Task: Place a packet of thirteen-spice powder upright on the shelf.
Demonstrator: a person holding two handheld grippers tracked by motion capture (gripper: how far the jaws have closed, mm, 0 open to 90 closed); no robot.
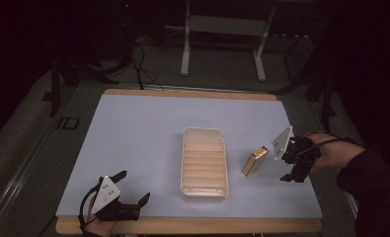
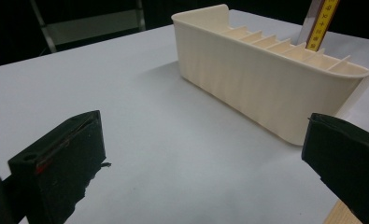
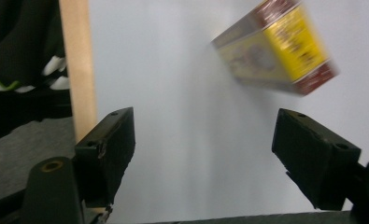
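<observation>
A cream tray (image 1: 185, 163) with several narrow slots lies in the middle of the pale mat; its side wall (image 2: 247, 79) rises ahead of my left gripper. A yellow and brown box (image 1: 254, 161) stands tilted just right of the tray, blurred in the right gripper view (image 3: 275, 46), and its top (image 2: 320, 23) pokes up behind the tray. My right gripper (image 1: 285, 167) hovers right of the box, open (image 3: 203, 135), with the box beyond its jaws and nothing between them. My left gripper (image 1: 135, 186) rests near the front left edge, open and empty (image 2: 203, 140).
The pale blue mat (image 1: 148, 128) covers a wooden table whose edge (image 3: 77, 65) runs close to my right gripper. A dark sleeve (image 1: 370, 173) comes in from the right. Behind the table stand white frame legs (image 1: 185, 49) and floor cables (image 1: 140, 69).
</observation>
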